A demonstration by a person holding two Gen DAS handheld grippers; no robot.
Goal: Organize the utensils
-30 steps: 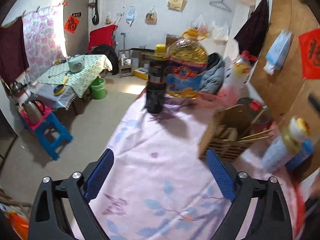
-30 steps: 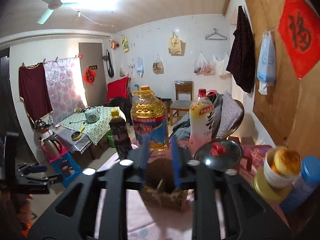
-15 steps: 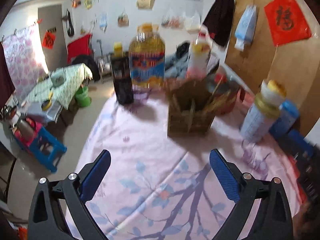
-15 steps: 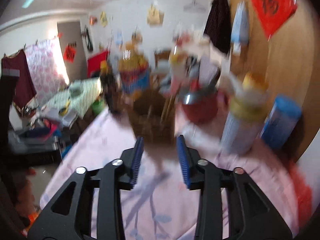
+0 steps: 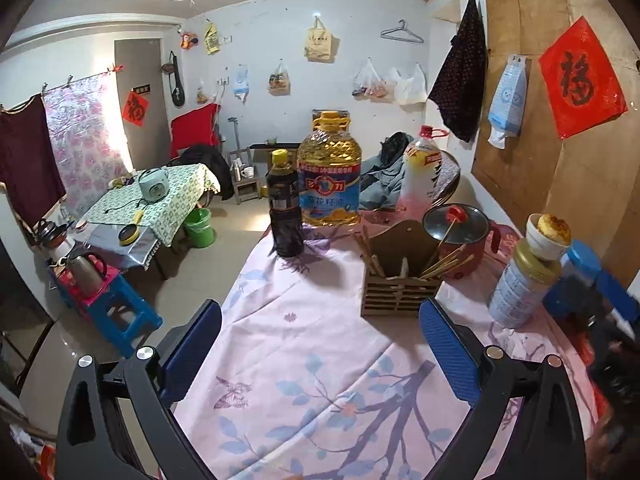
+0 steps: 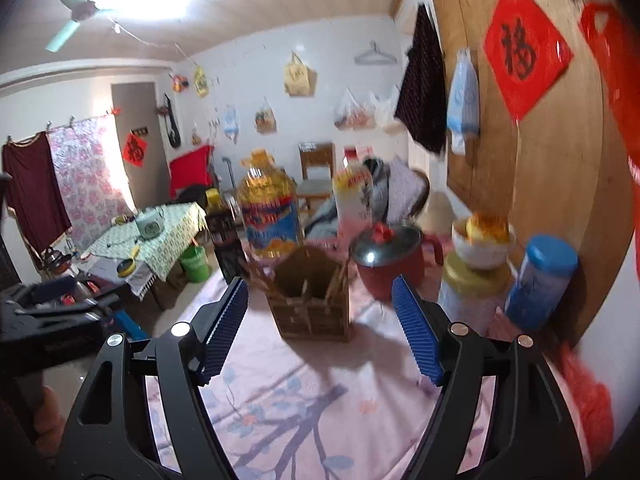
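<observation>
On the pink floral tablecloth (image 5: pixel 304 344), wooden utensil holder (image 5: pixel 402 284) stands upright, chopsticks (image 5: pixel 448 262) inside. Left gripper (image 5: pixel 320 344) wide, empty. Right gripper (image 6: pixel 320 320) just been opening, nothing between.

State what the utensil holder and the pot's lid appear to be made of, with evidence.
Utensil holder: probably wood or bamboo, matte brown, with slatted sides. Pot lid: likely glass rimmed in metal, as it is glossy and reflective, with a red knob.

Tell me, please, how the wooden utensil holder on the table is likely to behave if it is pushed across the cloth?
The wooden utensil holder looks stiff and probably light, being slatted. Its flat base should resist tipping, though the chopsticks leaning out of it may rattle or shift. The tablecloth would likely bunch ahead of it rather than let it slide.
</observation>
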